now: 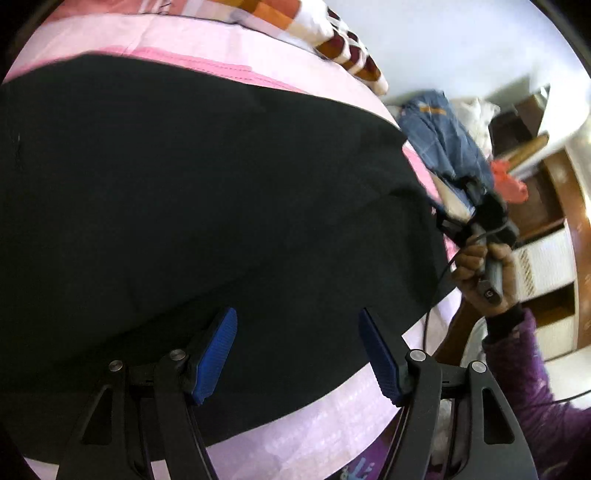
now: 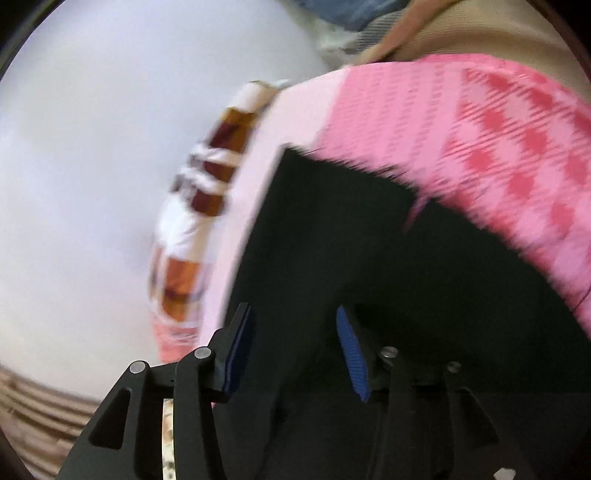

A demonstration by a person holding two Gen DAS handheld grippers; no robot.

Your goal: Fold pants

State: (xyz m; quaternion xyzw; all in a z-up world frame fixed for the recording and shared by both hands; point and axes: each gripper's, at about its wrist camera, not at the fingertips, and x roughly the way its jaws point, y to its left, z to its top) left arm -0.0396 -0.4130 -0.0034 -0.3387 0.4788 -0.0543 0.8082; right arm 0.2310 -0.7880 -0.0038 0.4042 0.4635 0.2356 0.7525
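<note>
The left gripper point(image 1: 297, 354) is spread wide above the black pants point(image 1: 192, 192), which lie on the pink bed sheet point(image 1: 207, 40). The right gripper point(image 2: 291, 350) also stands apart over the pants point(image 2: 369, 258), holding nothing. A patterned pillow point(image 1: 347, 44) and blue cloth point(image 1: 439, 136) lie beyond; wooden shelves point(image 1: 546, 236) stand beside.

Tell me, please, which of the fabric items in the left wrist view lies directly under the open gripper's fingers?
The black pants, spread dark and plain across the pink bedsheet beneath the left gripper; the blue checked garment and orange-patterned quilt lie farther off.
</note>
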